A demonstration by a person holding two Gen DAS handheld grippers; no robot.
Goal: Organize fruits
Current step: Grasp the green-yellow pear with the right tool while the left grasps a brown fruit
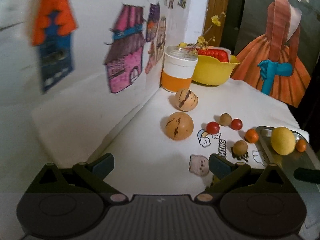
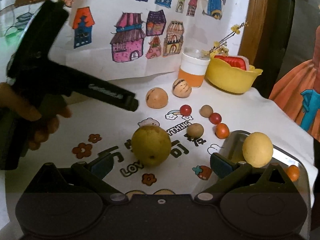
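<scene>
Step in hand, as judged: gathering loose fruit onto the metal tray [image 2: 236, 140] at the table's right edge. The tray already carried a pale yellow round fruit [image 2: 257, 149] and a small orange fruit [image 2: 293, 172] beside it.

Right gripper [image 2: 161, 163]: jaws wide apart, empty, aimed at the green-yellow pear [image 2: 151, 146], which stood on the cloth just ahead of and between the fingers, not yet enclosed. Left gripper [image 1: 161, 163]: also spread wide, holding nothing, hovering above bare cloth; in the right wrist view its dark body is seen gripped by the person's hand [image 2: 36, 120].

Still loose on the cloth: two tan streaked fruits [image 1: 179, 125] near the back, two red cherry tomatoes [image 1: 212, 127], two small brown round fruits [image 1: 240, 147], and one small orange fruit [image 1: 251, 135] just beside the tray edge.

Next move, probable: advance the right gripper around the pear, close on its widest part, lift, carry right to the tray. The pear is round and broad; an off-centre grip could roll it.

Surface: white tablecloth [image 2: 112, 120] printed with cartoon flowers, clouds and lettering. Behind: a yellow bowl [image 2: 230, 78], an orange-and-white jar [image 2: 193, 70] with yellow flower sprigs, children's drawings of houses [image 2: 128, 40] on the wall, and a painting of an orange dress [image 1: 276, 60].
</scene>
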